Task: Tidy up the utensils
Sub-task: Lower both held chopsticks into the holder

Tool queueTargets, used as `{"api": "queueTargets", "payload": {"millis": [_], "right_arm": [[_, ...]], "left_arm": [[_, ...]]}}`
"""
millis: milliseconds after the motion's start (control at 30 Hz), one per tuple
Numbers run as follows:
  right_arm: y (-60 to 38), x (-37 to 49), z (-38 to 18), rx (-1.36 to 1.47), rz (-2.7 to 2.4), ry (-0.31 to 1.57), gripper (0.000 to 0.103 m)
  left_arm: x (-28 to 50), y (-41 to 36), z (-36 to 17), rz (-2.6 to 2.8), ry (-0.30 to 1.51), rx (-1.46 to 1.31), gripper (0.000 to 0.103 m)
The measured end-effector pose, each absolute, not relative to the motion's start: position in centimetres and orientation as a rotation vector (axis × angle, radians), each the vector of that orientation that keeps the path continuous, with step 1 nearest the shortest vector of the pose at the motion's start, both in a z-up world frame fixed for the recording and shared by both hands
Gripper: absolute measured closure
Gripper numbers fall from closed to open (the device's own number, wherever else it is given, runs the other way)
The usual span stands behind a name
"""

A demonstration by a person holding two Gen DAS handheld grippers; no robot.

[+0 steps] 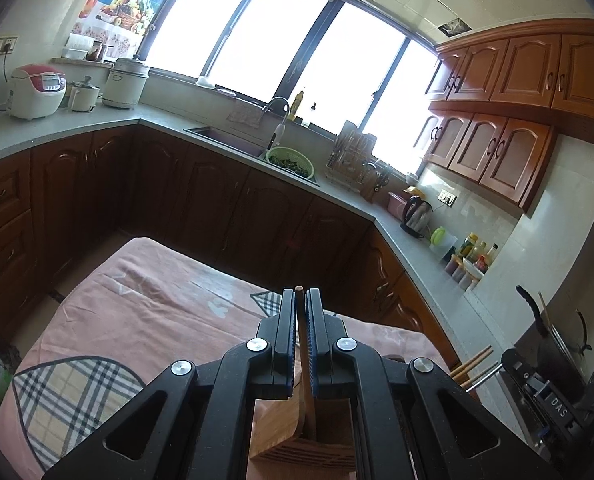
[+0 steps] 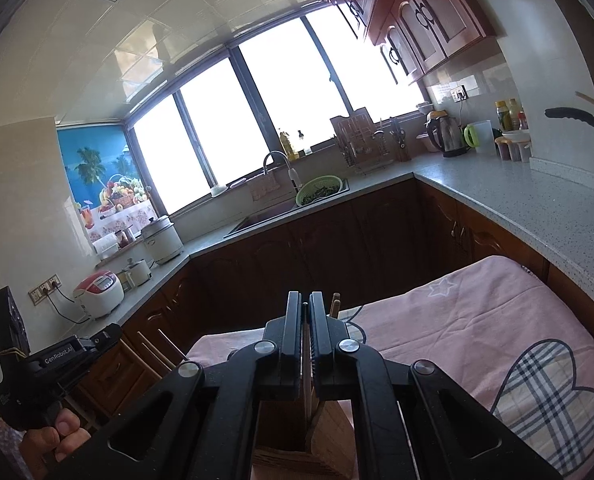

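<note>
Pink cloth (image 1: 157,304) covers the table; both tongs pinch a wooden stick, left gripper (image 1: 301,300) and right gripper (image 2: 305,304), above the wooden holder (image 1: 297,436)

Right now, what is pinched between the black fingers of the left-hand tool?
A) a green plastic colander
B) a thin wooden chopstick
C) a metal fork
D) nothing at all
B: in the left wrist view, the left gripper has its fingers closed on a thin wooden chopstick, whose lower end reaches into the light bamboo utensil holder below.
</note>
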State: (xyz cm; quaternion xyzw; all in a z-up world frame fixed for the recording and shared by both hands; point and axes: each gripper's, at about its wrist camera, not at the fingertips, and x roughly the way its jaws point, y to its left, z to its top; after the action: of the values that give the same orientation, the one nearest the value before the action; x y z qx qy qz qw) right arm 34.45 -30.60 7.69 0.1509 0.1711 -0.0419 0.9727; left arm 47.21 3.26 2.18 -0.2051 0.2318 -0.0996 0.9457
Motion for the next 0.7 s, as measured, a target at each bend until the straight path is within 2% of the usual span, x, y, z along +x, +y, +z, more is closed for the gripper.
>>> {"api": "queueTargets", "payload": {"millis": [700], "right_arm": [[-31.4, 35.3, 5.3, 0.355, -0.089, 0.411, 0.099]], "left_arm": [[47.2, 2.1, 2.3, -0.224, 0.501, -0.357, 0.099]]}}
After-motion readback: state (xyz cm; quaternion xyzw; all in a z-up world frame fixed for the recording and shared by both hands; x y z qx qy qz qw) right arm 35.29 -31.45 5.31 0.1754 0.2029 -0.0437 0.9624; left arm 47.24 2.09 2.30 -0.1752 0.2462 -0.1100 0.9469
